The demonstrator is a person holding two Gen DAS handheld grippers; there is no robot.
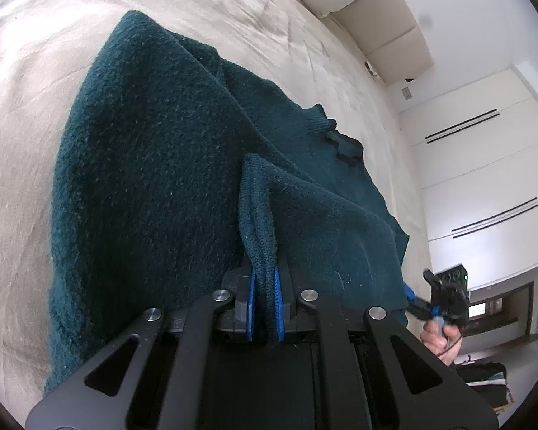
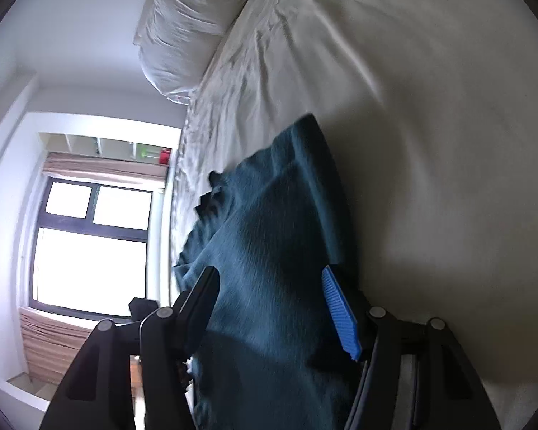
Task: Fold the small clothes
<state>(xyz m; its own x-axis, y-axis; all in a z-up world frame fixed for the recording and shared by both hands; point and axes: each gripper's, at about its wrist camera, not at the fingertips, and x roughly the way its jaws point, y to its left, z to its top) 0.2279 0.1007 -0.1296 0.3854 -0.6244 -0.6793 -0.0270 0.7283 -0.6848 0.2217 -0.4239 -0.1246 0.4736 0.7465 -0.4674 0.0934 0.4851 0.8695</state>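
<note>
sweater (image 1: 154, 179): dark teal knit, spread on the cream bed sheet (image 1: 25, 114) | left gripper (image 1: 265, 308): clenched on a folded ribbed edge of the sweater, blue pads pinching it | right gripper (image 2: 276, 308): fingers spread wide, sweater lying between them | pillow (image 2: 183, 36) at bed head

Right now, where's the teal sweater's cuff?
In the left wrist view, the cuff is low and central, pinched in the left gripper, over the teal sweater lying on the bed.
</note>
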